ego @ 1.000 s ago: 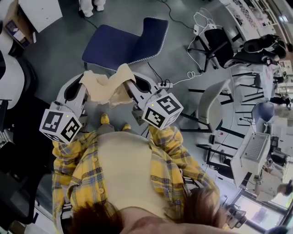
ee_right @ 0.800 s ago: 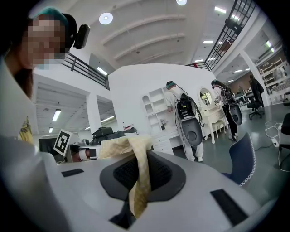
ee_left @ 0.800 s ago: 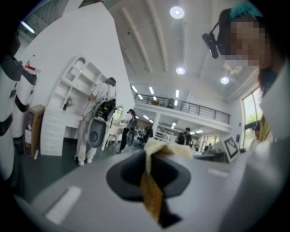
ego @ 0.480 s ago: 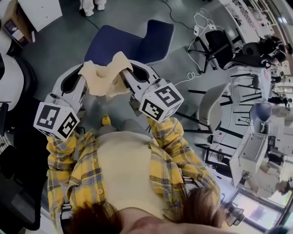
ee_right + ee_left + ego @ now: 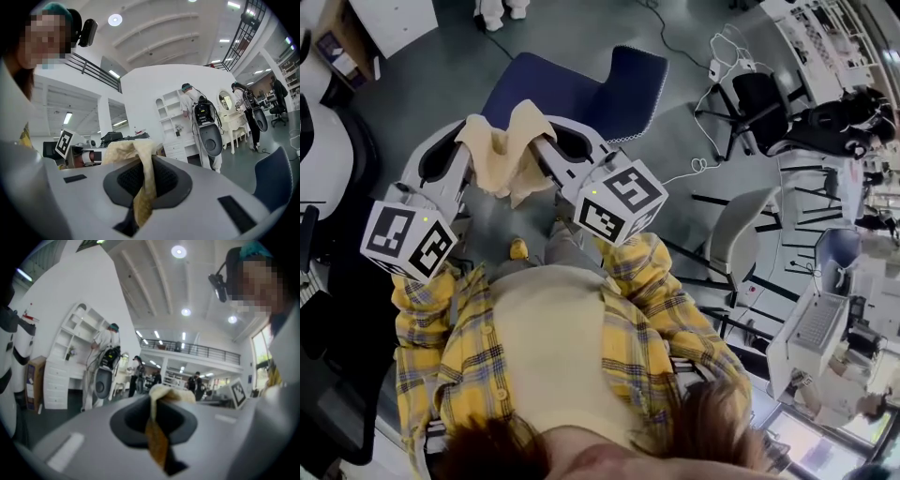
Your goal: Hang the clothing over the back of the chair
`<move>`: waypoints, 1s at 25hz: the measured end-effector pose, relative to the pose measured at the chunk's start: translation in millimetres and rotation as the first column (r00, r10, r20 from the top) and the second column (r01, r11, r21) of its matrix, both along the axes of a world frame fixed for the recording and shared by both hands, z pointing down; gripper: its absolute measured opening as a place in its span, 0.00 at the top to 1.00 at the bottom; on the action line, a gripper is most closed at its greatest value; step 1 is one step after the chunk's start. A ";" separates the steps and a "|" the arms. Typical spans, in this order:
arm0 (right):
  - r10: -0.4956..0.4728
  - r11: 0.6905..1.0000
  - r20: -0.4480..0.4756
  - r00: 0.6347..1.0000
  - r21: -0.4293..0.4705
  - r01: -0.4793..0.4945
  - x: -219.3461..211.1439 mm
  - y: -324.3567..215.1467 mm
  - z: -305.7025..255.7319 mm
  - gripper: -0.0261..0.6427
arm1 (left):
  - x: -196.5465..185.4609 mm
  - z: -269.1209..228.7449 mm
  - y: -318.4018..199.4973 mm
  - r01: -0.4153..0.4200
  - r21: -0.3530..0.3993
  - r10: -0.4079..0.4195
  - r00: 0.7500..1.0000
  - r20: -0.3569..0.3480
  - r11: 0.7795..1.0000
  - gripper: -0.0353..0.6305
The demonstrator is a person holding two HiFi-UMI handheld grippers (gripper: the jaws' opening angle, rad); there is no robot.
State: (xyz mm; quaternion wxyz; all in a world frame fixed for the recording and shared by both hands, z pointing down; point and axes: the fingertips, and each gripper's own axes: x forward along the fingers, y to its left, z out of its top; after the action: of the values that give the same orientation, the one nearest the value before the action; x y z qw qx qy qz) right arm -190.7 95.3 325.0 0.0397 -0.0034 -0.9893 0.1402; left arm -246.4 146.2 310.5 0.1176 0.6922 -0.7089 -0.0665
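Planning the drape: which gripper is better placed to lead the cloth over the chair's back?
Probably the right. The right gripper and left gripper are each shut on the cloth, but the chair's backrest stands on the right gripper's side, so it likely has the shorter path.

Grey floor (image 5: 431, 89), white shelving (image 5: 75, 350), ceiling lights (image 5: 178, 251)

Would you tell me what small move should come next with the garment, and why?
Probably carry the garment forward toward the chair's backrest, with both grips shut. The left hand-held gripper and right hand-held gripper each pinch an edge, and it hangs short of the backrest.
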 end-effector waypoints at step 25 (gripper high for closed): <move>0.023 1.000 0.084 0.996 -0.020 -0.022 28.9 -184.8 -24.4 0.92 | 6.9 -35.3 -176.5 0.060 0.032 -0.062 0.996 0.062 0.998 0.91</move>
State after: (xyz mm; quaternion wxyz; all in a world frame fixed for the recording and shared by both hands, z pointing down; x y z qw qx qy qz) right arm -161.7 -89.5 300.6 -0.0035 0.0014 -0.9887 0.1501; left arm -239.4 -30.3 275.2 0.0826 0.6738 -0.7319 -0.0591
